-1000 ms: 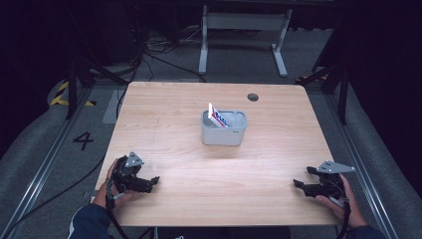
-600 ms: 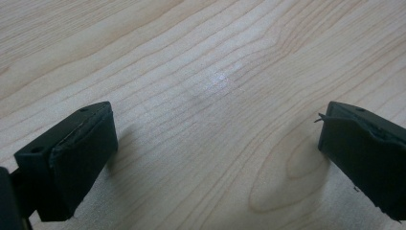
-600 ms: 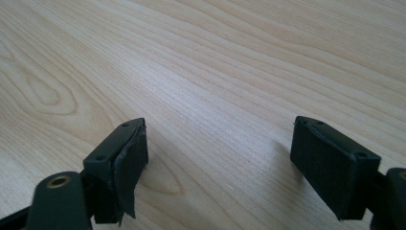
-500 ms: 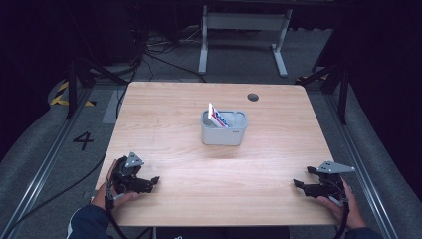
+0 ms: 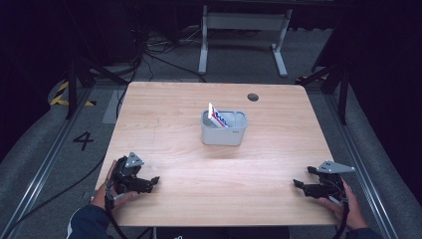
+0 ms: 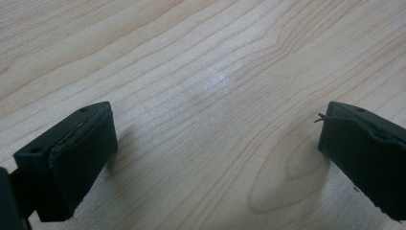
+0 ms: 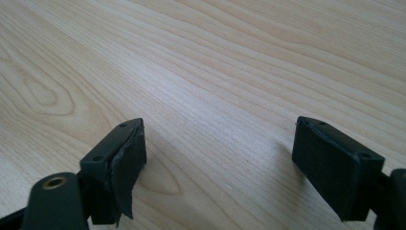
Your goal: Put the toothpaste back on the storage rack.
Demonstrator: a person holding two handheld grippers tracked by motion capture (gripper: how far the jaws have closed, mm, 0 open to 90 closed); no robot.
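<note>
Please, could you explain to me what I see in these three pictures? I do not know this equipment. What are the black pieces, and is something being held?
A person sits at a wooden table and holds a hand tool in each hand. The left gripper and the right gripper rest near the table's front corners. The high view looks down from above. Each of the other two pictures comes from a camera riding on one gripper; the black blocks are its two jaws, standing wide apart over bare wood. Both grippers are open and hold nothing. In the middle of the table stands a grey container with a white, red and blue packet sticking out.
</note>
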